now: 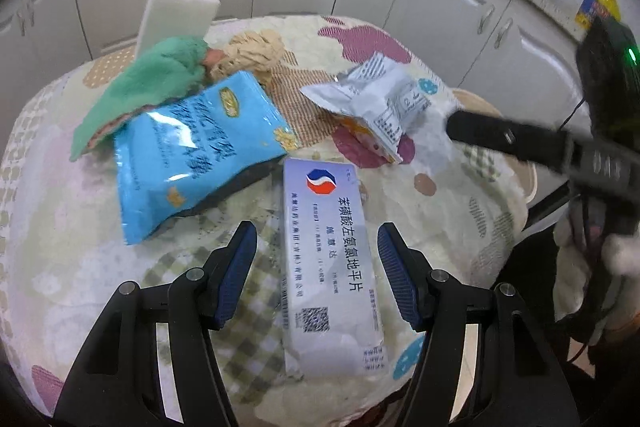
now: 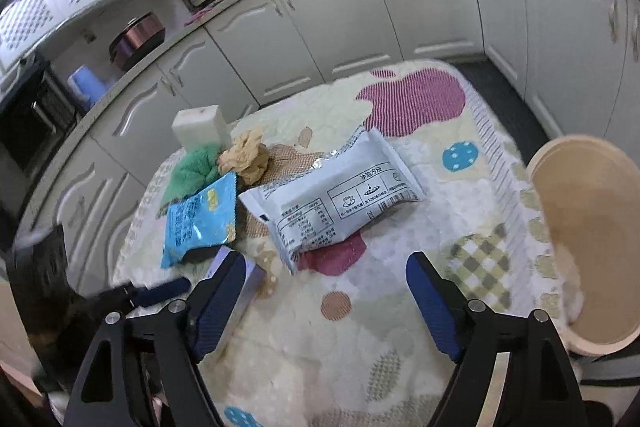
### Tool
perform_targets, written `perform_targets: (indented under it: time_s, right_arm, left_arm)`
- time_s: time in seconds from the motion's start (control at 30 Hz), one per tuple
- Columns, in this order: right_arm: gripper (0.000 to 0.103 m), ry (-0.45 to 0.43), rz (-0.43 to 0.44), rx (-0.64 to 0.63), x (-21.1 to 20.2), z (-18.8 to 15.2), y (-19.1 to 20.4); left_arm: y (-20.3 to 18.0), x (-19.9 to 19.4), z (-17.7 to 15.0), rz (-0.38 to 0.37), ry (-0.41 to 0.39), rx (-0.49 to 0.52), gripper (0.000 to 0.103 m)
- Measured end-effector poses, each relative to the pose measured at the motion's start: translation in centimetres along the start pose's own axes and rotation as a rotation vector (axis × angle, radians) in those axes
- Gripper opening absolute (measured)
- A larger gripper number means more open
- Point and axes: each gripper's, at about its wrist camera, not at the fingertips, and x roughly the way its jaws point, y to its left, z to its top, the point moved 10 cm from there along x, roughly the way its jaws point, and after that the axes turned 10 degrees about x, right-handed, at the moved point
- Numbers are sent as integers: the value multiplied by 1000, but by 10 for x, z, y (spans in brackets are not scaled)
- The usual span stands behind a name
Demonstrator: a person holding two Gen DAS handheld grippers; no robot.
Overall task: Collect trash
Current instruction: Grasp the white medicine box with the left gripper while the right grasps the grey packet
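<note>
A white medicine box (image 1: 332, 267) lies flat on the patterned cloth. My left gripper (image 1: 316, 231) is open and straddles it, with a gap at each pad. Beyond it lie a blue snack bag (image 1: 188, 155) and a silver-white packet (image 1: 376, 107). In the right wrist view my right gripper (image 2: 326, 259) is wide open over bare cloth, nothing between its fingers. The silver-white packet (image 2: 332, 195) lies just ahead of it, the blue snack bag (image 2: 200, 223) to the left. Crumpled brown paper (image 2: 246, 157) sits behind them.
A green cloth (image 1: 148, 83) and a white sponge block (image 1: 176, 15) lie at the table's far left. A beige round bin (image 2: 592, 227) stands off the table's right edge. White kitchen cabinets (image 2: 340, 27) run close behind the table (image 2: 360, 347).
</note>
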Motion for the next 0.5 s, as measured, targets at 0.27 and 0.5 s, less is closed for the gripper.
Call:
perform_targets:
  time_s: [0.27,0.5]
  right_arm:
    - [85,22,53,193,41,29,-7]
    - [82,19,22,174,69,46,-1]
  left_arm:
    - [-2,13,0,0,18,10,62]
    - [-1,18,1,0,21,11,62]
